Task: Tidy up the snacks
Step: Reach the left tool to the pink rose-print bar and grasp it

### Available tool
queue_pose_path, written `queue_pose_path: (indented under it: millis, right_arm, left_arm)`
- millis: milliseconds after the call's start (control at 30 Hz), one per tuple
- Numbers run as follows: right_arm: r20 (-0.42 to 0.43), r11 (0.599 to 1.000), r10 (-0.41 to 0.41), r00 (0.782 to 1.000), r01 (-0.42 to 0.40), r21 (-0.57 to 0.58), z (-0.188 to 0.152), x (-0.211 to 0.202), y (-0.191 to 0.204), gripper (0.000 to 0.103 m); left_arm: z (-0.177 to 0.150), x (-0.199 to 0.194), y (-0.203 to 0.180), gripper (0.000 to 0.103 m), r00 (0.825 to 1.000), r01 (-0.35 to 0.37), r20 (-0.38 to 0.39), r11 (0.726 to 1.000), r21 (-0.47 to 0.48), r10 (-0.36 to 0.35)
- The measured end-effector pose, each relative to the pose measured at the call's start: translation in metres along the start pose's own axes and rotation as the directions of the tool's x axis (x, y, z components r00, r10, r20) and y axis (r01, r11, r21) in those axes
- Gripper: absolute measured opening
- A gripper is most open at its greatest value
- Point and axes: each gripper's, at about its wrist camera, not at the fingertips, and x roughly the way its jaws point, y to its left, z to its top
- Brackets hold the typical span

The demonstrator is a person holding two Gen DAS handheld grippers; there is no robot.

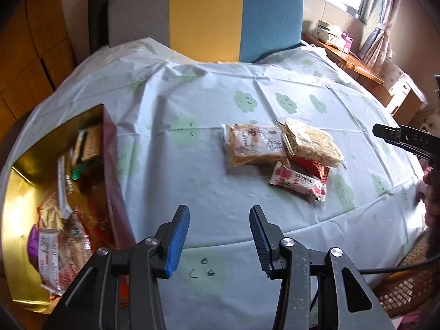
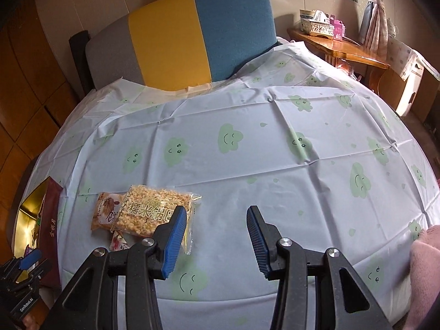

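Note:
A small pile of snack packets lies mid-table on the cloud-print cloth: a tan biscuit packet (image 1: 253, 145), a puffed-rice packet (image 1: 313, 143), a red packet (image 1: 312, 166) and a pink-and-white packet (image 1: 298, 183). A gold-lined box (image 1: 24, 181) with a dark red wall sits at the left, several packets inside. My left gripper (image 1: 219, 209) hovers open and empty between box and pile. My right gripper (image 2: 216, 209) is open and empty just right of the puffed-rice packet (image 2: 154, 211); the tan packet (image 2: 106, 210) lies beyond. It shows side-on at the right gripper (image 1: 381, 132); the left gripper (image 2: 24, 264) appears low left.
A chair back (image 1: 206, 19) in grey, yellow and blue stands against the table's far edge. A wooden side table (image 2: 338, 46) with a tissue box is at the back right. A pink sleeve (image 2: 423, 258) and a wicker seat (image 1: 407, 283) are at the near right edge.

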Motion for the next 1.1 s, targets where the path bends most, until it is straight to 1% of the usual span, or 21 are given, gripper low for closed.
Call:
queue_pose_path:
  millis: [67, 167, 233, 300, 333, 367, 467, 500, 567, 633, 700, 733, 800, 833, 867, 933, 967, 1067, 1100]
  right_arm:
    - [0.0, 1.0, 0.003, 1.0, -0.003, -0.003, 0.0, 0.0, 0.001, 0.046]
    - [0.0, 1.0, 0.008, 1.0, -0.008, -0.004, 0.0, 0.0, 0.001, 0.046]
    - [0.0, 1.0, 0.011, 1.0, -0.011, -0.004, 0.0, 0.0, 0.001, 0.046]
    - [-0.001, 1.0, 0.016, 1.0, -0.016, 0.0, 0.0, 0.0, 0.0, 0.046]
    - [-0.002, 1.0, 0.017, 1.0, -0.017, 0.003, 0.0, 0.0, 0.0, 0.046]
    - [-0.002, 1.0, 0.019, 1.0, -0.019, 0.005, 0.001, 0.0, -0.001, 0.046]
    - [-0.003, 1.0, 0.029, 1.0, -0.029, 0.011, 0.001, 0.001, -0.002, 0.046]
    - [-0.004, 0.999, 0.032, 0.999, -0.032, 0.011, 0.001, 0.001, -0.002, 0.046]
    - [-0.004, 0.999, 0.038, 0.999, -0.038, 0.012, 0.001, 0.001, -0.001, 0.046]
    - [-0.003, 0.999, 0.047, 0.999, -0.047, 0.017, 0.002, 0.0, -0.002, 0.046]
    - [-0.005, 0.998, 0.053, 0.999, -0.053, 0.023, 0.002, 0.001, -0.003, 0.046]
    - [-0.005, 0.998, 0.057, 0.998, -0.057, 0.027, 0.003, 0.001, -0.004, 0.046]
    - [-0.005, 0.998, 0.063, 0.998, -0.062, 0.032, 0.003, 0.001, -0.005, 0.046]
    - [-0.007, 0.997, 0.064, 0.998, -0.064, 0.034, 0.003, 0.001, -0.005, 0.046]
    - [-0.009, 0.997, 0.067, 0.998, -0.067, 0.037, 0.003, 0.001, -0.005, 0.046]
    - [-0.01, 0.997, 0.072, 0.997, -0.071, 0.039, 0.003, 0.001, -0.005, 0.046]
    - [-0.012, 0.997, 0.073, 0.997, -0.072, 0.038, 0.002, 0.001, -0.005, 0.046]
    - [-0.013, 0.997, 0.069, 0.998, -0.068, 0.041, 0.002, 0.001, -0.006, 0.046]
    - [-0.015, 0.997, 0.067, 0.998, -0.067, 0.043, 0.002, 0.001, -0.006, 0.046]
  left_arm:
    - [0.003, 0.011, -0.009, 0.046, 0.999, 0.032, -0.034, 0.999, -0.01, -0.032]
    - [0.011, 0.025, -0.025, 0.046, 0.997, 0.05, -0.061, 0.999, -0.01, -0.05]
    - [0.017, 0.034, -0.034, 0.046, 0.994, 0.074, -0.084, 0.997, -0.023, -0.075]
    - [0.024, 0.044, -0.043, 0.047, 0.989, 0.097, -0.107, 0.994, -0.049, -0.102]
    - [0.028, 0.049, -0.047, 0.052, 0.986, 0.108, -0.12, 0.992, -0.059, -0.114]
    - [0.03, 0.055, -0.051, 0.054, 0.983, 0.111, -0.135, 0.991, -0.074, -0.12]
    - [0.039, 0.07, -0.057, 0.055, 0.973, 0.131, -0.171, 0.981, -0.14, -0.155]
    - [0.042, 0.075, -0.059, 0.056, 0.971, 0.131, -0.18, 0.978, -0.163, -0.16]
    - [0.046, 0.083, -0.062, 0.06, 0.969, 0.116, -0.191, 0.971, -0.208, -0.156]
    - [0.048, 0.092, -0.064, 0.061, 0.969, 0.095, -0.203, 0.969, -0.227, -0.143]
    - [0.049, 0.095, -0.069, 0.061, 0.973, 0.08, -0.197, 0.975, -0.207, -0.122]
    - [0.049, 0.095, -0.073, 0.06, 0.974, 0.073, -0.198, 0.981, -0.178, -0.108]
    - [0.046, 0.093, -0.08, 0.052, 0.98, 0.042, -0.194, 0.997, -0.07, -0.055]
    - [0.043, 0.092, -0.085, 0.048, 0.982, 0.037, -0.187, 0.999, -0.011, -0.039]
    - [0.04, 0.09, -0.087, 0.046, 0.983, 0.034, -0.179, 0.998, 0.045, -0.025]
    - [0.032, 0.084, -0.086, 0.046, 0.986, 0.019, -0.168, 0.993, 0.12, 0.001]
    - [0.029, 0.081, -0.083, 0.046, 0.986, 0.016, -0.165, 0.989, 0.144, 0.008]
    - [0.02, 0.071, -0.067, 0.047, 0.983, 0.058, -0.183, 0.981, 0.183, -0.024]
    - [0.017, 0.068, -0.061, 0.047, 0.983, 0.06, -0.184, 0.98, 0.19, -0.024]
